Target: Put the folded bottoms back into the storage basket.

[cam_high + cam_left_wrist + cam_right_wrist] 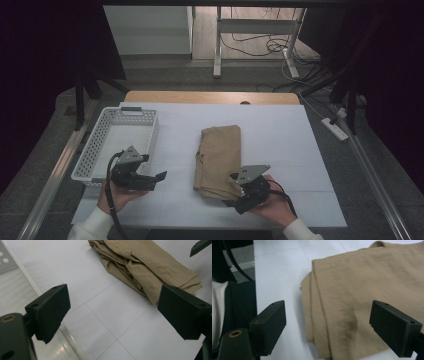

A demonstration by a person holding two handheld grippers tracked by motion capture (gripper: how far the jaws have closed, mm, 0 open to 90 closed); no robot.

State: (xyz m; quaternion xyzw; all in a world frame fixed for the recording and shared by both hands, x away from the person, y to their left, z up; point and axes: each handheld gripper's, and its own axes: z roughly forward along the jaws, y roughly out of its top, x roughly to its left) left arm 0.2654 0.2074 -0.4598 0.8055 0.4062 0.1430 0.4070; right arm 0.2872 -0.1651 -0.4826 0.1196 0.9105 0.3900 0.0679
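A folded tan cloth (219, 159) lies on the middle of the white table (285, 130). My left gripper (158, 178) is held open left of it, near the table's front, with bare table between its jaws. From the left gripper view its jaws (117, 312) point toward the cloth (147, 267), which lies some way ahead. My right gripper (233, 186) sits at the cloth's near right corner. In the right gripper view it (332, 327) is open, and the cloth's edge (367, 290) lies under and between its wide-spread jaws, which touch nothing.
A white perforated basket (116, 135) stands at the table's left, just beyond my left gripper. Its wall (5, 257) shows at the left gripper view's upper left. Behind the table are a desk frame and floor cables (260, 45). A power strip (335, 127) lies right.
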